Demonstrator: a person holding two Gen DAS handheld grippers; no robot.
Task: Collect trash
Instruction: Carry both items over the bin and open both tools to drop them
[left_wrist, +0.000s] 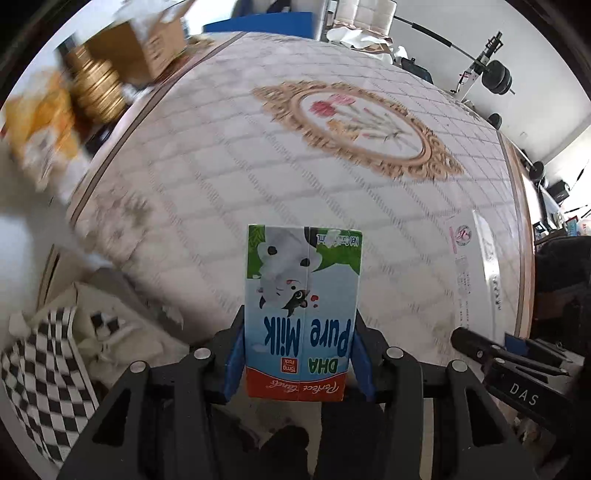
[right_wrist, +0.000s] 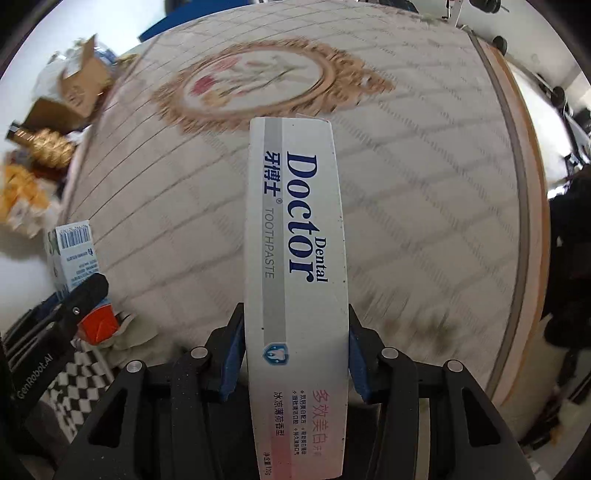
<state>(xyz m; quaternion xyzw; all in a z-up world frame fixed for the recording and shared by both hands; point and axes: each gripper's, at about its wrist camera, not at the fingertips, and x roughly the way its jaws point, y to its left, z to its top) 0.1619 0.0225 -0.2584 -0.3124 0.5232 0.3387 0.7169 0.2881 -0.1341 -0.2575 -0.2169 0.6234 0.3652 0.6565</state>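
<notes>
Gripping a blue, green and white "Pure Milk" carton (left_wrist: 303, 306) upside down between its blue pads, the left claw (left_wrist: 300, 354) sits at the lower centre of its view, above a pale checked rug (left_wrist: 280, 166) with a gold floral medallion. Cardboard boxes (left_wrist: 147, 48) blur at the upper left. In the other view, the right claw (right_wrist: 295, 354) clamps a long white "Dental Doctor" toothpaste box (right_wrist: 295, 229) at lower centre; the milk carton shows at the left edge.
</notes>
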